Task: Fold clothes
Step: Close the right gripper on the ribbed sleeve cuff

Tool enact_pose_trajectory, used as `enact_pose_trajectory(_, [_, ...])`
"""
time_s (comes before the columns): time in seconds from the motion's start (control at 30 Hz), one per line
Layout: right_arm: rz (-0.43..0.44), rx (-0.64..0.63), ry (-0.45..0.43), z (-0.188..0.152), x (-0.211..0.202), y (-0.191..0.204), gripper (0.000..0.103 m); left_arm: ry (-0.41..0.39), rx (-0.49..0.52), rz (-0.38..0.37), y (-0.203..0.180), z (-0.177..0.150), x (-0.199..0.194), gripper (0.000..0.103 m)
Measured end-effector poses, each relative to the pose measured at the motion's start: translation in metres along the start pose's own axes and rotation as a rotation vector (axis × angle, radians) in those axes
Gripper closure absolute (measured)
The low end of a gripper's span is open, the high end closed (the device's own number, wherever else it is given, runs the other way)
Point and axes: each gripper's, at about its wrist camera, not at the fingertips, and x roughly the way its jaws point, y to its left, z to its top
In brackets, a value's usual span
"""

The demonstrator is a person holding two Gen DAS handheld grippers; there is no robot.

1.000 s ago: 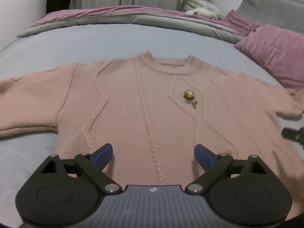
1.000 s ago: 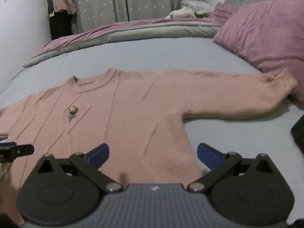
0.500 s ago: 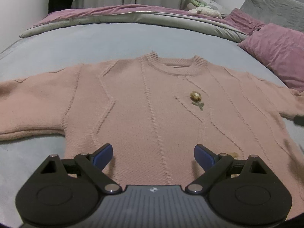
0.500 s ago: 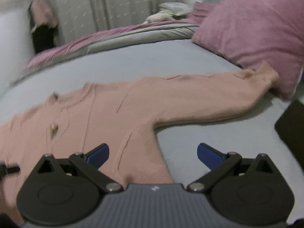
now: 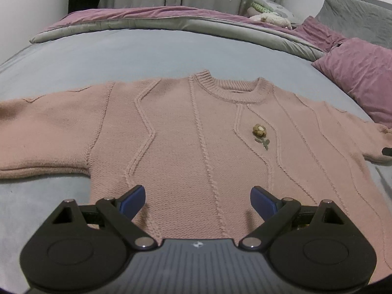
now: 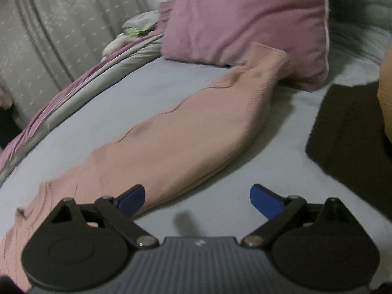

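Left wrist view: the left tongs (image 5: 197,202) stand wide and empty above the hem of the pink sweater (image 5: 196,142), which lies flat, face up, on the grey bed (image 5: 147,54). Right wrist view, blurred: the right tongs (image 6: 197,201) have just been closing slightly but remain wide, nothing between them, beside the sweater's sleeve (image 6: 196,127), whose cuff touches a purple pillow (image 6: 245,17)

sweater (image 5: 196,142) left sleeve cut off by edge; right-wrist view motion-blurred.
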Motion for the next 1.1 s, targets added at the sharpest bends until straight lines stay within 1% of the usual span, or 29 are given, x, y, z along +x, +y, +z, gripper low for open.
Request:
enact_pose_trajectory(0.1, [-0.020, 0.036, -0.006, 0.007, 0.012, -0.008, 0.008, 0.006, -0.003, 0.004, 0.001, 0.000, 0.002, 0.010])
enact_pose_trajectory(0.4, [-0.084, 0.067, -0.059, 0.025, 0.038, -0.017, 0.008, 0.006, 0.002, 0.003, 0.000, 0.000, 0.001, 0.010])
enact_pose_trajectory(0.5, [-0.119, 0.071, -0.082, 0.033, 0.048, -0.016, 0.014, 0.002, -0.007, 0.004, 0.003, 0.001, 0.000, 0.010])
enact_pose_trajectory(0.57, [-0.141, 0.055, -0.098, 0.036, 0.054, -0.012, 0.030, -0.002, -0.014, 0.006, 0.004, 0.002, 0.000, 0.010])
enact_pose_trajectory(0.6, [-0.153, 0.048, -0.104, 0.037, 0.057, -0.009, 0.033, -0.004, -0.017, 0.007, 0.005, 0.003, -0.001, 0.010])
enact_pose_trajectory(0.63, [-0.162, 0.047, -0.108, 0.039, 0.059, -0.008, 0.041, -0.006, -0.021, 0.008, 0.006, 0.003, -0.001, 0.010])
enact_pose_trajectory(0.67, [-0.165, 0.049, -0.111, 0.040, 0.061, -0.007, 0.052, -0.008, -0.025, 0.009, 0.007, 0.004, -0.001, 0.010])
enact_pose_trajectory(0.7, [-0.162, 0.055, -0.112, 0.042, 0.061, -0.007, 0.058, -0.010, -0.029, 0.010, 0.009, 0.004, -0.002, 0.010])
enact_pose_trajectory(0.73, [-0.158, 0.061, -0.113, 0.043, 0.062, -0.006, 0.070, -0.012, -0.033, 0.010, 0.010, 0.005, -0.002, 0.010])
enact_pose_trajectory(0.77, [-0.152, 0.066, -0.116, 0.044, 0.061, -0.006, 0.079, -0.014, -0.037, 0.010, 0.011, 0.006, -0.002, 0.010])
enact_pose_trajectory(0.87, [-0.130, 0.075, -0.128, 0.048, 0.056, -0.005, 0.083, -0.017, -0.046, 0.010, 0.013, 0.007, -0.003, 0.010])
enact_pose_trajectory(1.1, [-0.084, 0.018, -0.182, 0.059, 0.030, 0.019, 0.084, -0.028, -0.067, 0.005, 0.017, 0.009, -0.006, 0.010])
